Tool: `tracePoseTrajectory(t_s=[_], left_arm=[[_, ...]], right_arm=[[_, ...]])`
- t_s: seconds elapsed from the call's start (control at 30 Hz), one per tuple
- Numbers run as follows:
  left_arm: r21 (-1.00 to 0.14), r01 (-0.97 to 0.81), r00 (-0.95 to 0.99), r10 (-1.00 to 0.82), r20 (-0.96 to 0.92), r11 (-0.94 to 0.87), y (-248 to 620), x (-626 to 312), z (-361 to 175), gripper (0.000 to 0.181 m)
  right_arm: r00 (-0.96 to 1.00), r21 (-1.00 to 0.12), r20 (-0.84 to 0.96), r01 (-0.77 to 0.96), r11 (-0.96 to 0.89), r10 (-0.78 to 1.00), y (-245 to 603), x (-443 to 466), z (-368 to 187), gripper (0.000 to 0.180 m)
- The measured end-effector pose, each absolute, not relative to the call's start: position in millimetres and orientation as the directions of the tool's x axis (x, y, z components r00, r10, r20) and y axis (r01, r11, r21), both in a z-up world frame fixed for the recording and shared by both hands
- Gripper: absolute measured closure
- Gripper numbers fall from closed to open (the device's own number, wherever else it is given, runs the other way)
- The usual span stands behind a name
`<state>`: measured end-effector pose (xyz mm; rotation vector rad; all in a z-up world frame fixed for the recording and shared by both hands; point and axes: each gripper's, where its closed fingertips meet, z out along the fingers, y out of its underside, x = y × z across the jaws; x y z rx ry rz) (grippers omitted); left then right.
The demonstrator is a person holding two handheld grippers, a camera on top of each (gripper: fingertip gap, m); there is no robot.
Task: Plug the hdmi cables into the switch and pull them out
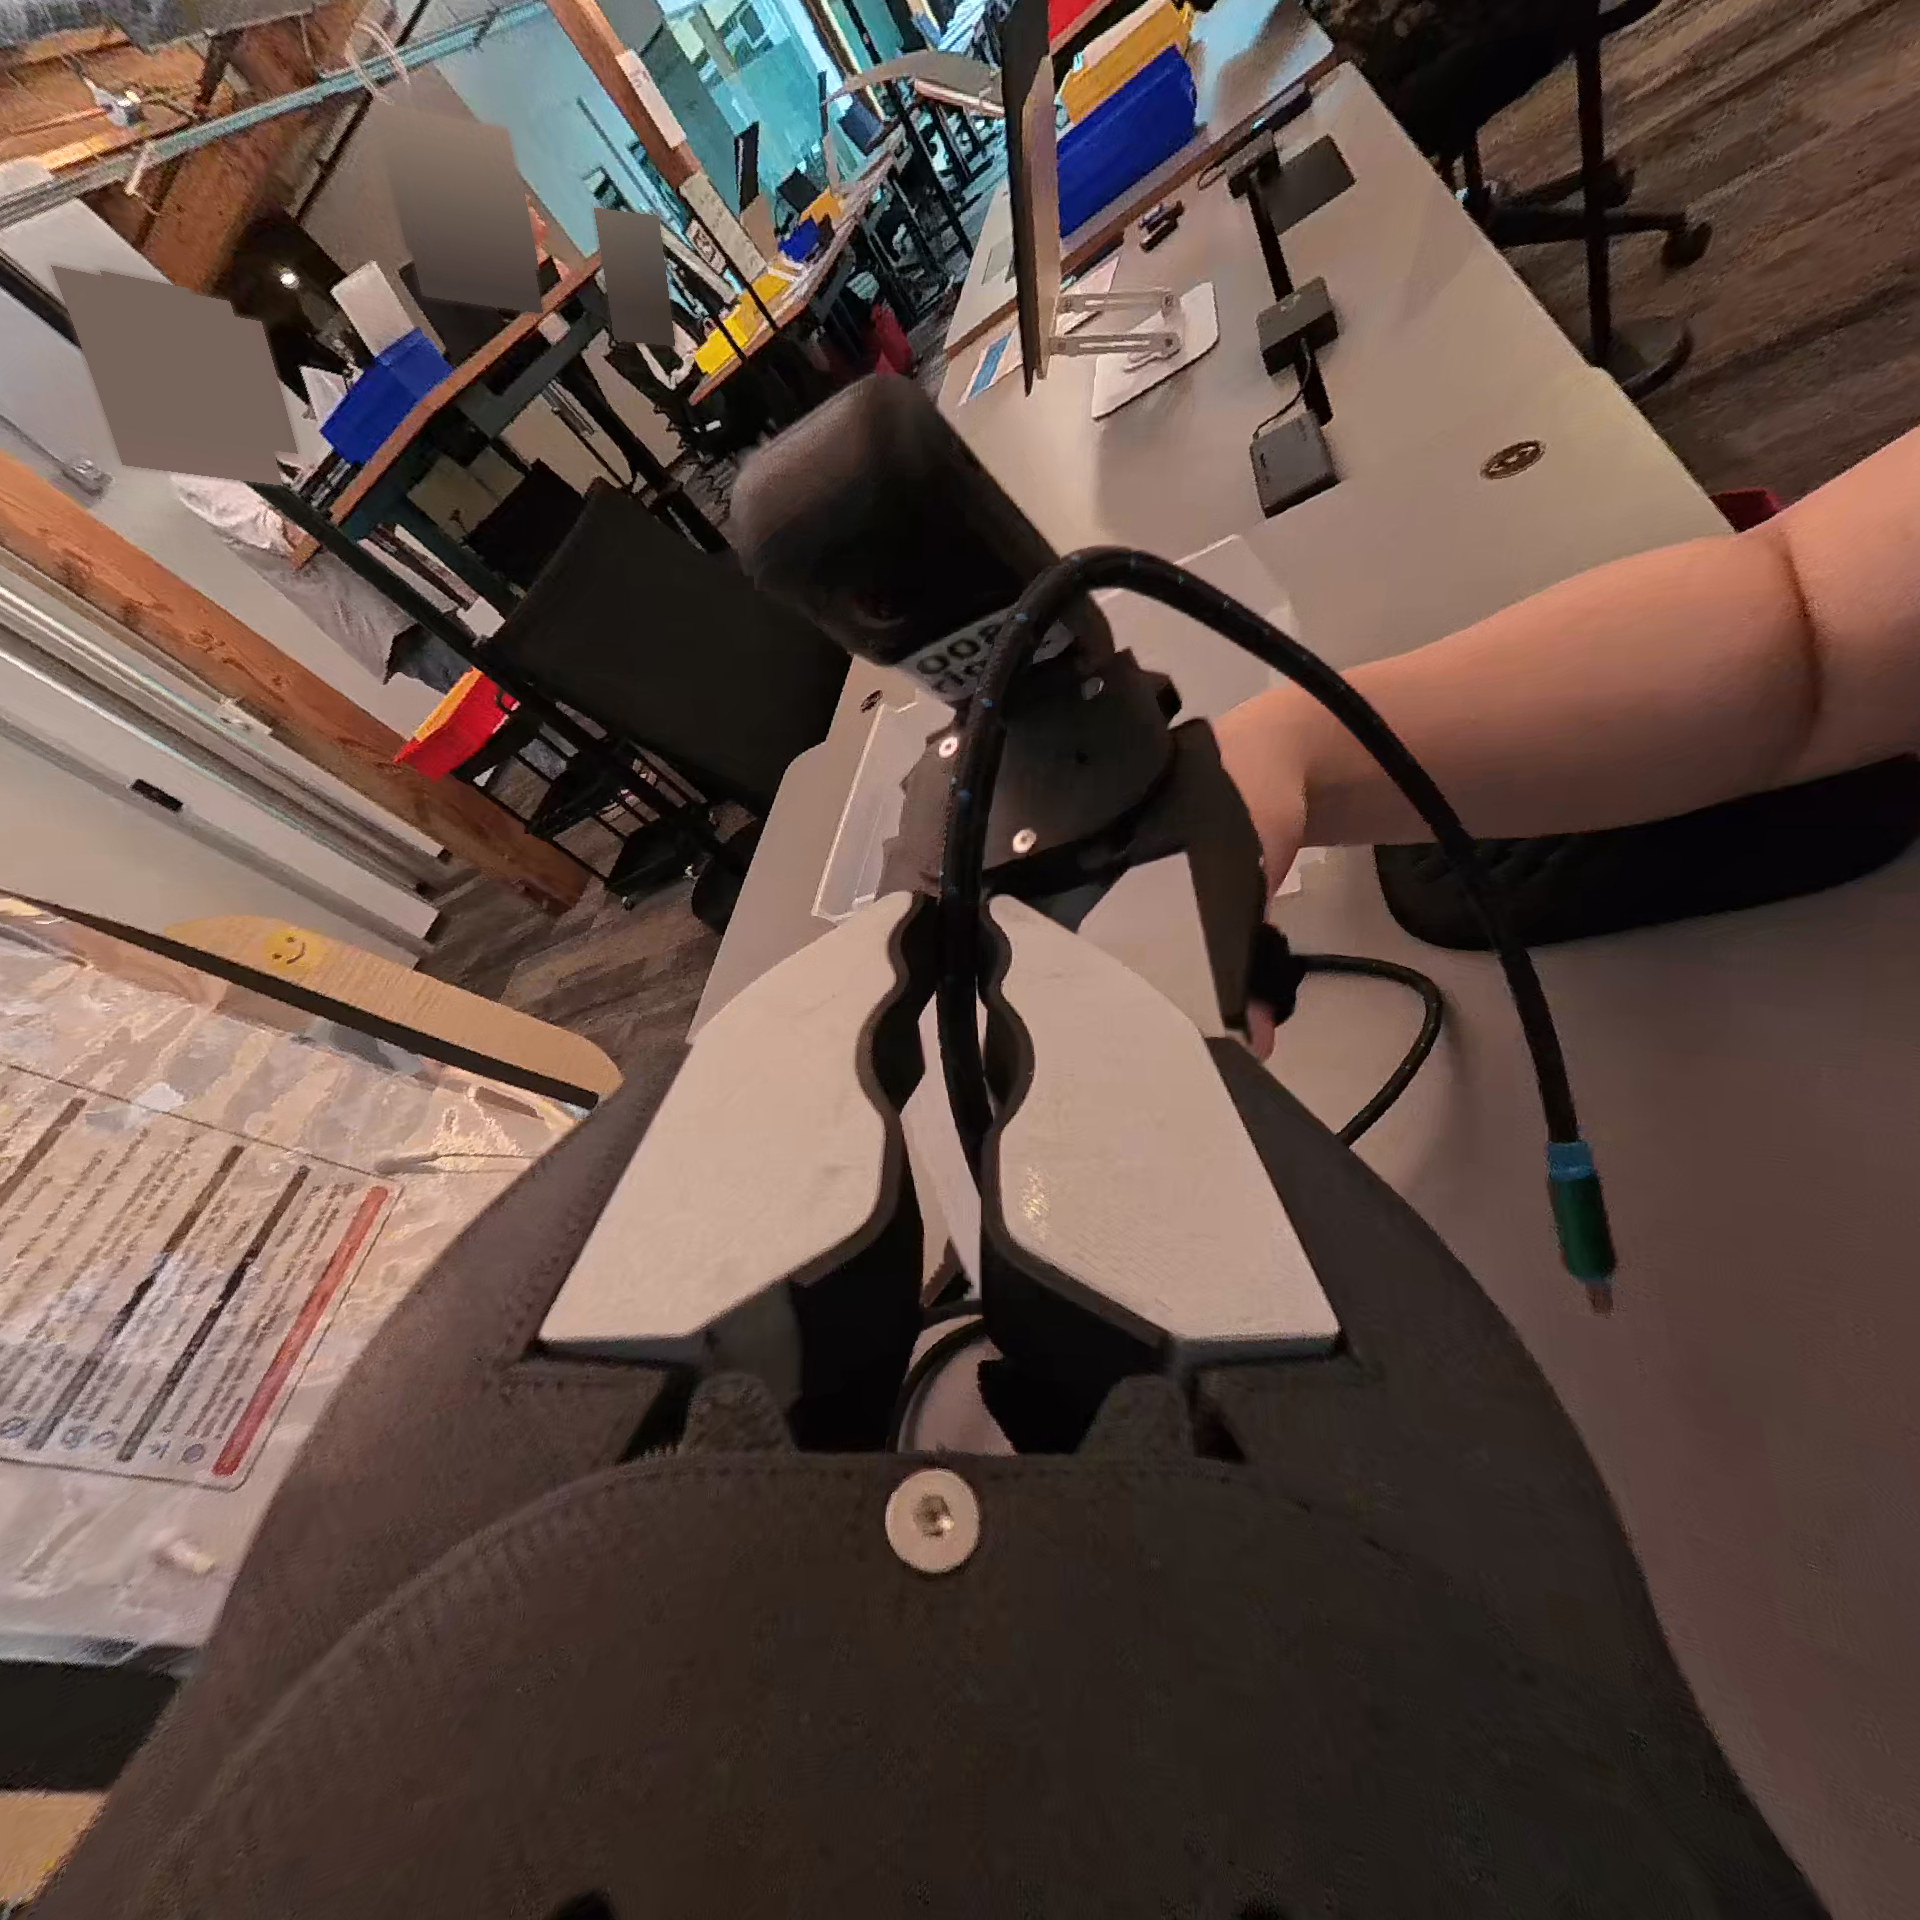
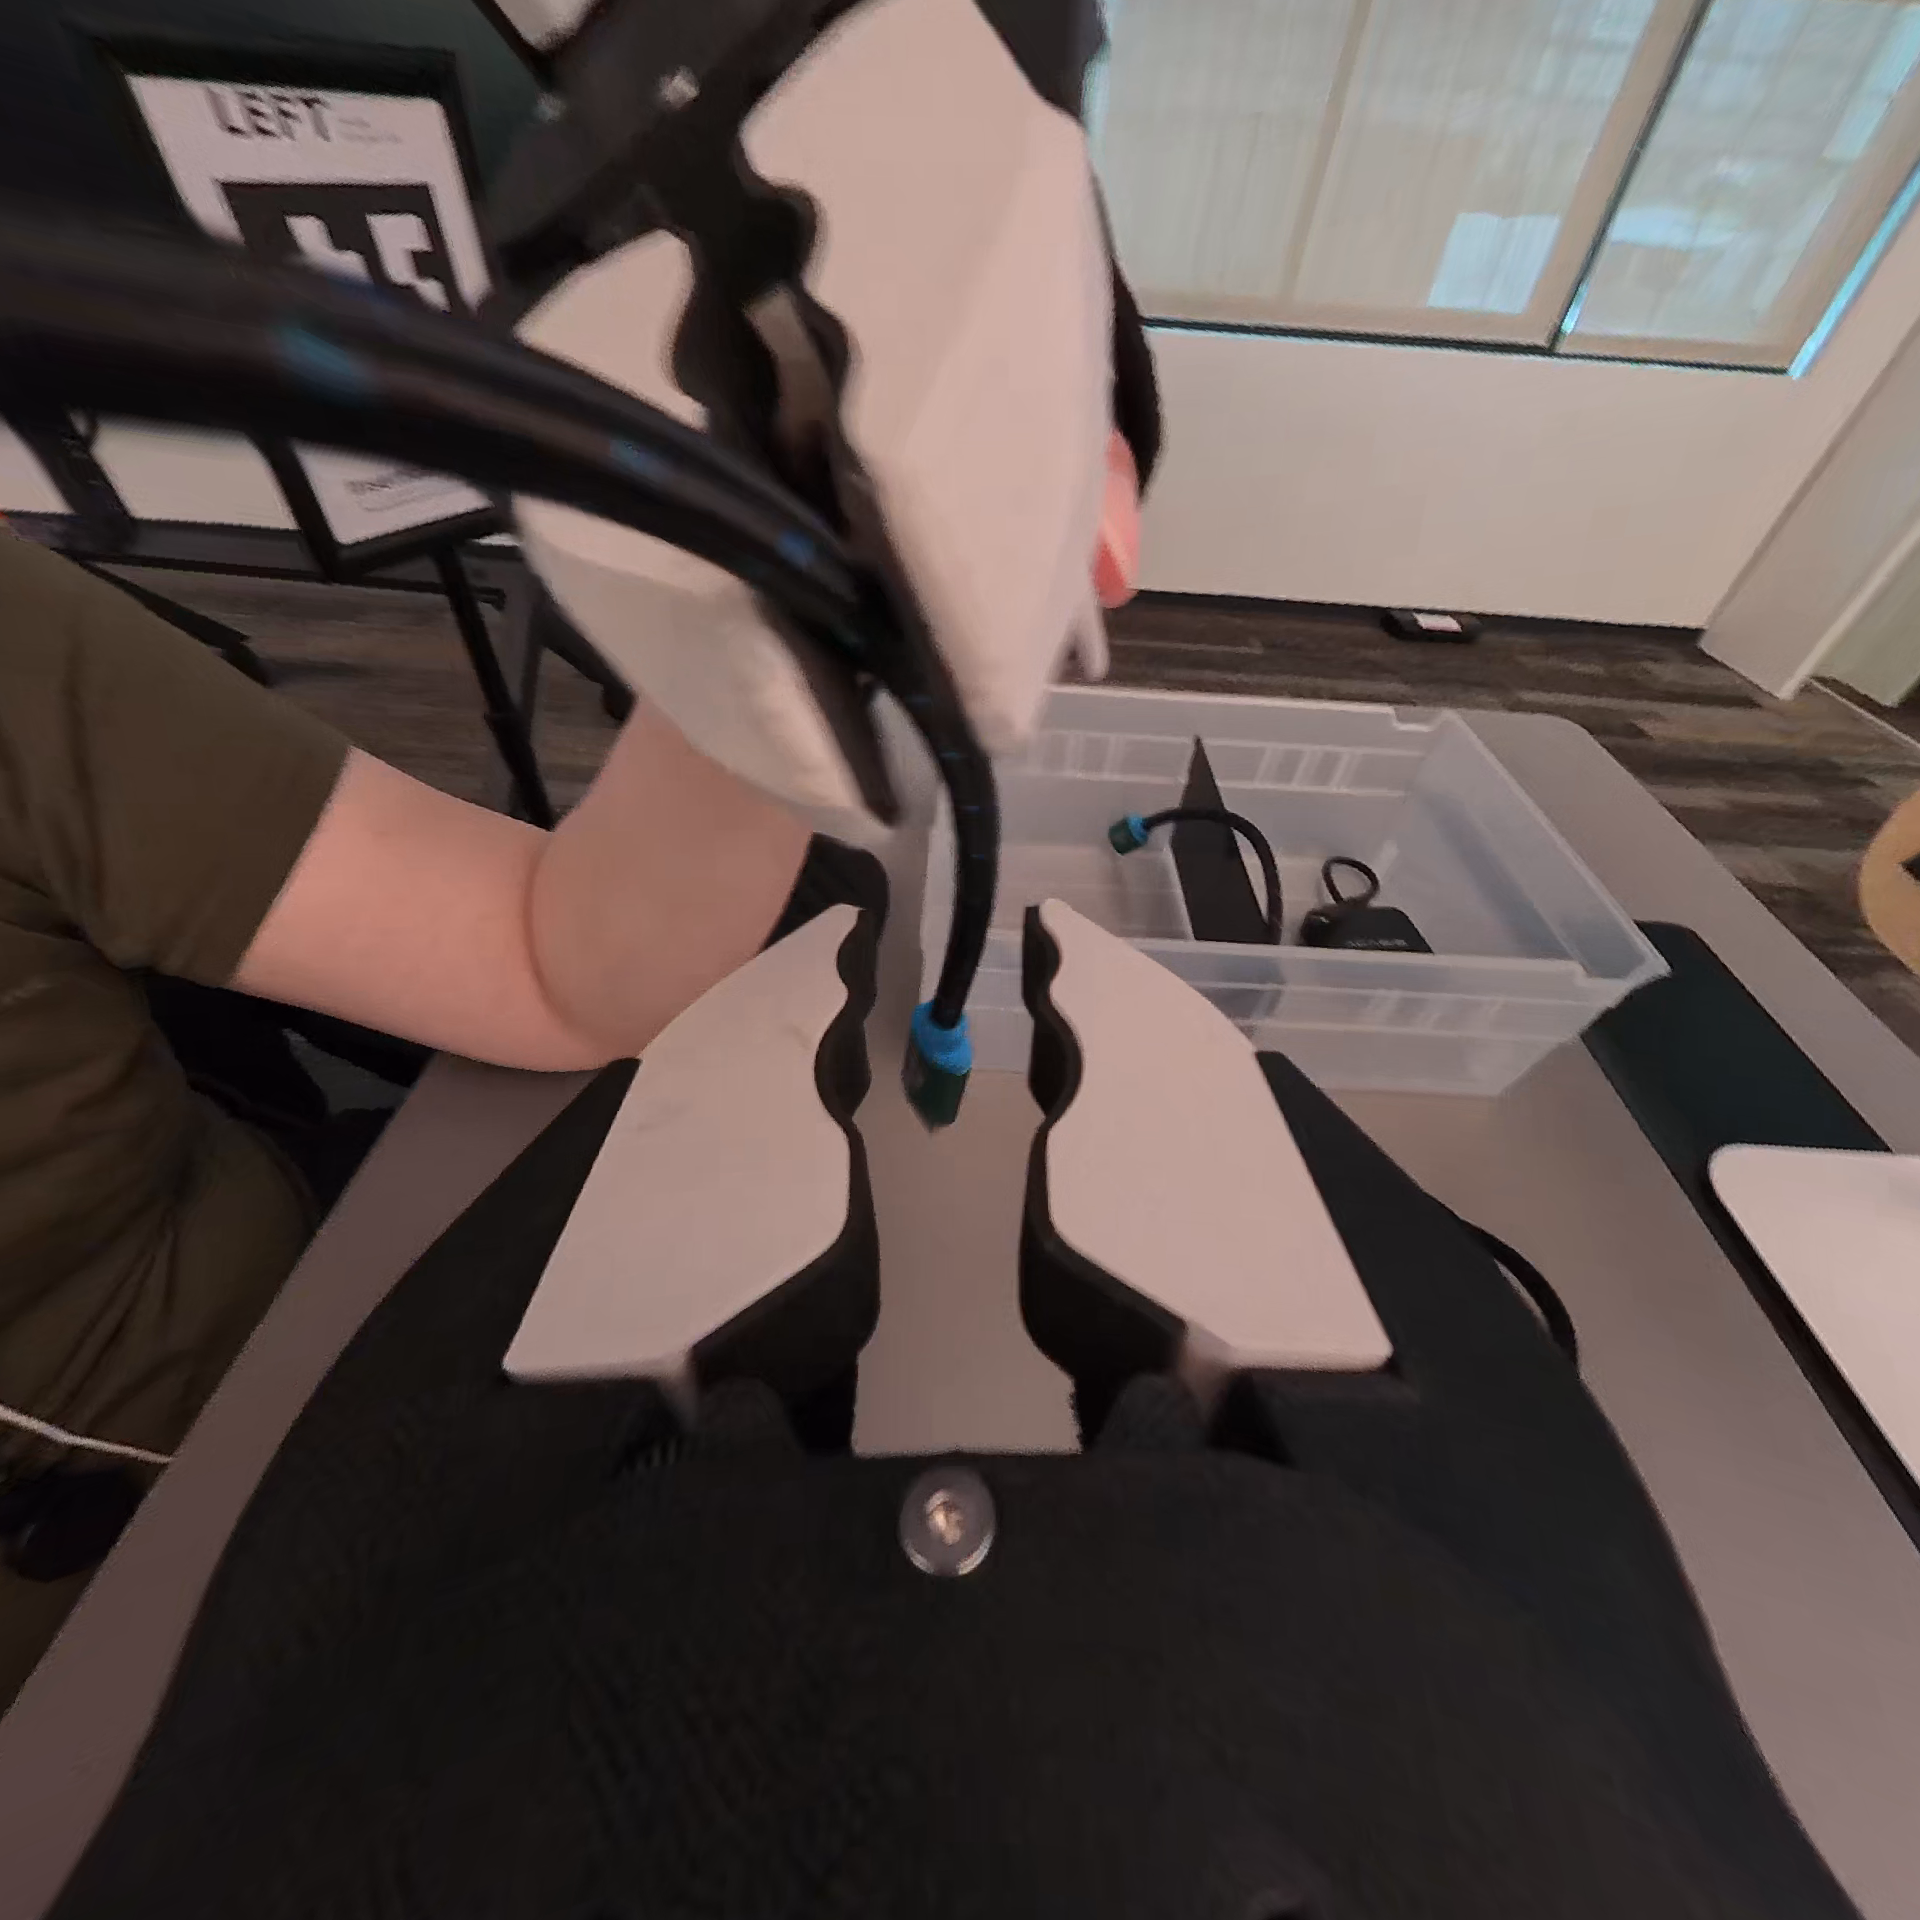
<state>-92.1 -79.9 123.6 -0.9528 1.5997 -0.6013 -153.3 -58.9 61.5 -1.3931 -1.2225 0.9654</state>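
My left gripper (image 1: 951, 914) is shut on a black braided hdmi cable (image 1: 1351, 707). The cable loops up and over to the right and ends in a green plug with a blue collar (image 1: 1579, 1216), which hangs free above the grey table (image 1: 1714, 1351). In the right wrist view my right gripper (image 2: 951, 925) is open, and that green plug (image 2: 940, 1070) hangs between its fingertips without touching them. The left gripper (image 2: 914, 727) shows above it, holding the cable. The right gripper's black body (image 1: 1049, 758) faces the left wrist camera, held by a hand.
A clear plastic bin (image 2: 1538, 935) stands on the table beyond the grippers. It holds a second cable with a green plug (image 2: 1122, 831), a black divider and a small black box with a cord (image 2: 1361, 925). A black mat (image 2: 1714, 1039) lies to the right. A person's arm (image 2: 468, 935) rests at the left.
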Motion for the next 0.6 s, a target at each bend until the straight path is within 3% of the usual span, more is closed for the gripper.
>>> tracePoseTrajectory(t_s=[0.07,0.2,0.33,0.4,0.5,0.6], left_arm=[[-0.799,-0.264,-0.048,-0.835,-0.548,0.54,-80,-90,123,0.175],[-0.813,-0.248,-0.049,-0.845,-0.533,0.527,-82,-86,123,0.175],[-0.911,-0.117,0.087,-0.91,-0.405,0.395,-76,-85,152,0.13],[-0.956,-0.019,0.038,-0.956,-0.292,0.291,-83,-94,168,0.1],[-0.961,0.14,-0.049,-0.968,-0.248,0.239,-94,-113,189,0.104],[-0.927,0.104,0.011,-0.933,-0.36,0.359,-87,-117,183,0.108]], right_arm=[[0.184,-0.984,0.031,0.181,-0.003,0.982,-54,-153,59,0.153],[0.149,-0.983,0.012,0.181,-0.016,0.989,-56,-155,57,0.172],[0.121,-0.992,0.031,0.129,0.015,0.992,-60,-140,74,0.172],[0.121,-0.997,0.058,0.06,0.051,0.991,-62,-126,92,0.172],[0.098,-0.976,0.122,-0.169,0.137,0.988,-80,-96,140,0.172],[0.109,-0.914,0.179,-0.349,0.207,0.978,-98,-63,178,0.172]])
